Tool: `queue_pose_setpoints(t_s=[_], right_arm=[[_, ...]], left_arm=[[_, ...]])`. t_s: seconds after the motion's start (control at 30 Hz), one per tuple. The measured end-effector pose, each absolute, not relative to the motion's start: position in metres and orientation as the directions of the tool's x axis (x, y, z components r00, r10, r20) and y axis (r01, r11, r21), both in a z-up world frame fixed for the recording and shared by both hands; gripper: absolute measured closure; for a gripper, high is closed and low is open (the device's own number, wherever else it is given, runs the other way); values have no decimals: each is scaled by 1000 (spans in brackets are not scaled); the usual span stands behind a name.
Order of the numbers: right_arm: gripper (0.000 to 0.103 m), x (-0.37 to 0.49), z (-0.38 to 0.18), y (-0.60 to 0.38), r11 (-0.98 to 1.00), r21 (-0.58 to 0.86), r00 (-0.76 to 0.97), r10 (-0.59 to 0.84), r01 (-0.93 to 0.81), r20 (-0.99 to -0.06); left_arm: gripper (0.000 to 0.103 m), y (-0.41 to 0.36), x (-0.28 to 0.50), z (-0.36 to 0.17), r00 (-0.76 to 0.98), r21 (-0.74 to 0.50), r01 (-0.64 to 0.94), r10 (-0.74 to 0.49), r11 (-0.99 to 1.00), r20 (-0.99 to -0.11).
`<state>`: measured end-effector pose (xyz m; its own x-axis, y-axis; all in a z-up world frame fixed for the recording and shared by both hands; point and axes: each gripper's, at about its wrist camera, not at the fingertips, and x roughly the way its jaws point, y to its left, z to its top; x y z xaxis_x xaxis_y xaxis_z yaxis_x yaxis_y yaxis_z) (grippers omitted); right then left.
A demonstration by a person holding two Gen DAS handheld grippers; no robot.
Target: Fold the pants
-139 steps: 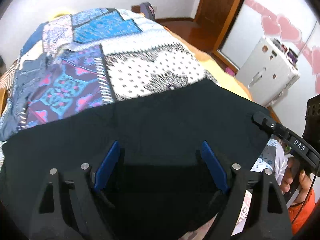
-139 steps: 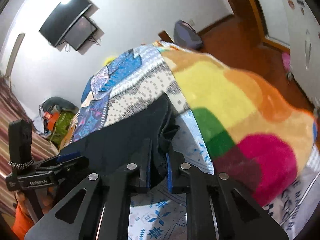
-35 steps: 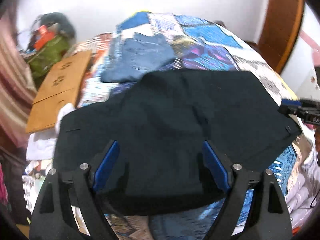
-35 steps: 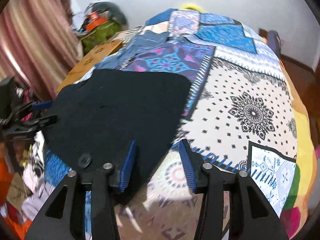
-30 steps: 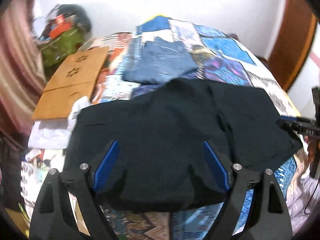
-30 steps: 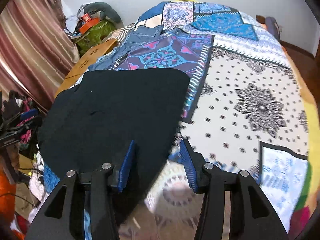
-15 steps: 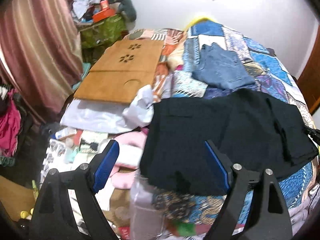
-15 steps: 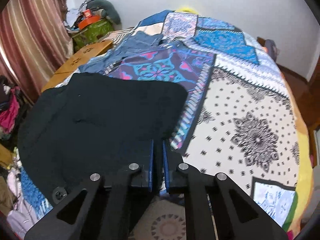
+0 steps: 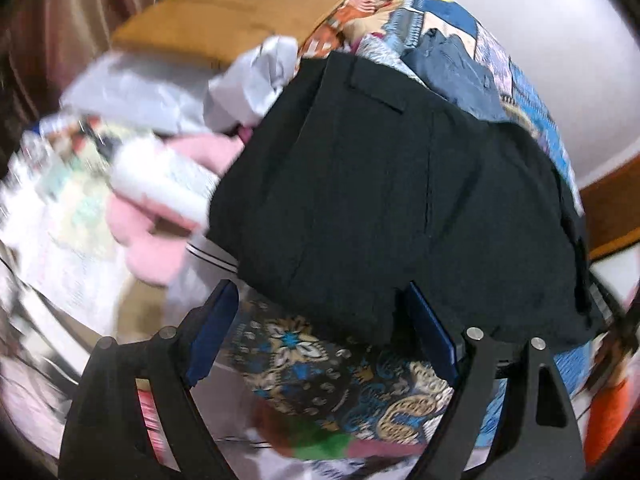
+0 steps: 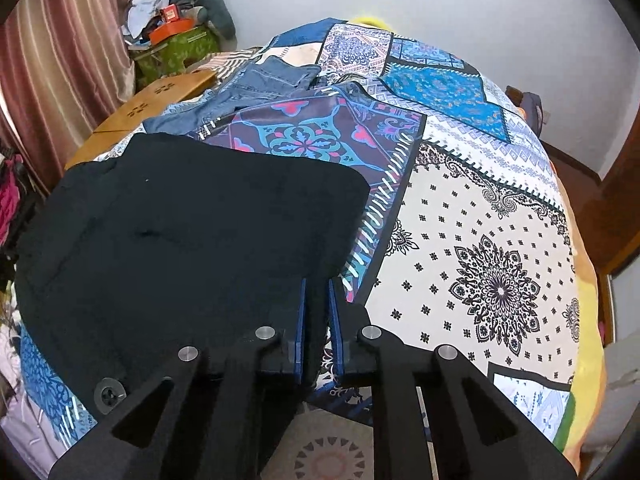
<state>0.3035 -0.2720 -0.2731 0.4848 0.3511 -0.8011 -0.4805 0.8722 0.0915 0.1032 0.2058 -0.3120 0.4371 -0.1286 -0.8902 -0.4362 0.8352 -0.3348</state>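
Note:
The black pants (image 10: 192, 232) lie folded flat on the patterned bedspread (image 10: 480, 240); they also show in the left wrist view (image 9: 400, 200). My right gripper (image 10: 317, 320) is shut on the pants' near right edge, with black cloth between its blue pads. My left gripper (image 9: 320, 336) is open and empty, just short of the pants' near edge, its blue pads (image 9: 214, 328) spread wide. The left wrist view is blurred by motion.
Folded blue jeans (image 10: 264, 80) lie farther up the bed. A wooden board (image 10: 160, 96) sits at the bed's left side. White and pink clutter (image 9: 160, 168) lies left of the pants. A brown door (image 10: 616, 200) stands at right.
My right gripper has stayed shut on the pants' edge since half a second ago; before that it was open. My left gripper has swung closer to the pants' near left corner, still open.

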Motion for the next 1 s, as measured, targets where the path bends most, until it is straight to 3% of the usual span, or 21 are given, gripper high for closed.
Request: queue_pose_setpoints(t_s=[0.13, 0.27, 0.37, 0.57, 0.93, 1.0], right_arm=[[92, 303, -274, -272, 874, 94, 484, 350, -476, -802], [92, 303, -274, -272, 875, 94, 487, 351, -475, -800], [92, 302, -275, -272, 876, 100, 487, 354, -473, -799], [91, 302, -274, -272, 876, 108, 486, 359, -470, -797], [78, 290, -252, -279, 860, 137, 488, 402, -491, -775], [69, 286, -245, -283, 857, 144, 501, 417, -496, -758]], left_arm=[[18, 214, 111, -328, 455, -428, -480, -200, 765, -868], [21, 216, 123, -327, 482, -426, -485, -172, 764, -859], [32, 215, 129, -321, 500, -412, -484, -142, 772, -854], [70, 215, 128, -303, 537, -325, -494, -11, 806, -843], [80, 172, 133, -230, 631, -96, -372, 176, 923, -756], [82, 161, 138, -215, 657, -80, -340, 175, 937, -733]])
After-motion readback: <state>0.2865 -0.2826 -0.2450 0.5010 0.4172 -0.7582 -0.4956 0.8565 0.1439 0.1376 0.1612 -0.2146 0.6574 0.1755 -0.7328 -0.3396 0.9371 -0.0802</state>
